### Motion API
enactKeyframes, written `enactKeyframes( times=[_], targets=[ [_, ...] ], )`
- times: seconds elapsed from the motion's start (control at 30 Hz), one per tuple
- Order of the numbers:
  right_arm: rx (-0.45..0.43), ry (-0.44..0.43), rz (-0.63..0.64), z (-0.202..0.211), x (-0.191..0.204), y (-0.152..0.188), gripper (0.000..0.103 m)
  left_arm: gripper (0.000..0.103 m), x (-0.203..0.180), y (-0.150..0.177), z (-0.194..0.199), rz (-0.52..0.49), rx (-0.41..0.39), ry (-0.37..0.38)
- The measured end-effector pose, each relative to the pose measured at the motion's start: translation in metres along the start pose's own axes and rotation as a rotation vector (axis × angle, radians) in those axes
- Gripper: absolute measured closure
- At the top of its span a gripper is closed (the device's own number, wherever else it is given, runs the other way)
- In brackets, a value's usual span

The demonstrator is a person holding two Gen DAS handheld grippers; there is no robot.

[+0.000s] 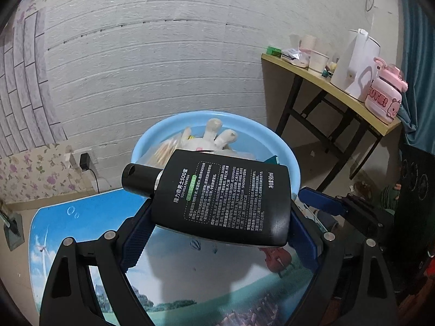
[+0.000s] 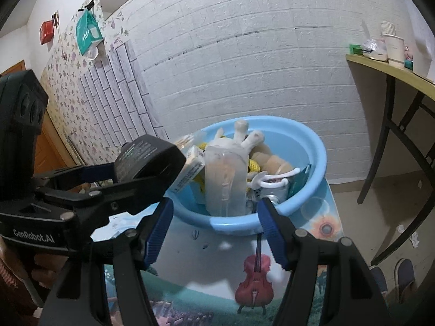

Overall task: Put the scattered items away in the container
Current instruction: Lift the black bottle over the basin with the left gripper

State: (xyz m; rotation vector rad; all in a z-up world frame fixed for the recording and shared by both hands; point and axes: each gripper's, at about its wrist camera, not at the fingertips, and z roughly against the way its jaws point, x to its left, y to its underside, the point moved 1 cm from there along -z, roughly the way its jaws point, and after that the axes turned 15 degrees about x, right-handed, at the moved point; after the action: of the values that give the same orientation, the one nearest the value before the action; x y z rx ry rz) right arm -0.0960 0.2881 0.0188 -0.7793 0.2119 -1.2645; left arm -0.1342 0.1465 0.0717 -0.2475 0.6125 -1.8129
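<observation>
Presently, entered from left to right.

Left hand-held gripper (image 1: 220, 214): one. Jaws set wide and pinching the black lotion bottle (image 1: 225, 198) across its flat body, the cap (image 1: 138, 180) jutting out to the left. The bottle is carried in the air just short of the near rim of the blue basin (image 1: 295, 171), above the printed counter (image 1: 81, 233).

Risk: the bottle is smooth and held off-centre with its cap end overhanging; it could pivot or slide between the pads. Let go too soon, it would likely strike the rim or land on the counter rather than inside.

Blue basin (image 2: 312, 146): one, already crowded. Contents counted as far as visible: one clear plastic bottle (image 2: 224, 179) standing tall at the near side, one pale plush toy (image 2: 242, 138) with legs up, one small white carton (image 2: 190, 168) leaning at the left, one white hook-shaped piece (image 2: 272, 178), one teal packet (image 2: 299, 180) at the right wall. Yellow and tan soft things lie beneath; their number cannot be told.

Risk: a drop onto this heap may topple the clear bottle or let the black one roll back over the rim.

Right hand-held gripper (image 2: 214, 233): one. Jaws spread, nothing between them, poised before the basin's near wall. Risk: crowding the left one's approach.
</observation>
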Motion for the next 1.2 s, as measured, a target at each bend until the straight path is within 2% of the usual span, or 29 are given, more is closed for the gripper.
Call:
enactKeyframes(
  times=[0.33,0.6,0.7,0.8,0.93,1.2],
  targets=[
    [0.017,0.043,0.007,-0.022,-0.009,-0.018,0.039,0.012,0.006,-0.021,-0.023,-0.011,0.018,0.009],
    [0.026,0.112,-0.054,-0.035,-0.037,-0.031,0.039,0.012,-0.007,-0.038,-0.043,-0.036,0.039,0.001],
    [0.019,0.127,-0.058,-0.034,-0.043,-0.031,0.039,0.011,-0.008,-0.04,-0.045,-0.019,0.05,0.022],
    [0.005,0.159,-0.062,-0.031,-0.049,-0.031,0.039,0.01,-0.01,-0.042,-0.045,-0.001,0.061,0.047],
    [0.015,0.172,-0.116,-0.028,-0.064,-0.032,0.039,0.009,-0.013,-0.042,-0.036,-0.002,0.035,0.071],
    [-0.005,0.164,-0.117,-0.012,-0.058,-0.021,0.039,0.008,-0.028,-0.033,-0.017,-0.045,0.006,0.047]
  ],
)
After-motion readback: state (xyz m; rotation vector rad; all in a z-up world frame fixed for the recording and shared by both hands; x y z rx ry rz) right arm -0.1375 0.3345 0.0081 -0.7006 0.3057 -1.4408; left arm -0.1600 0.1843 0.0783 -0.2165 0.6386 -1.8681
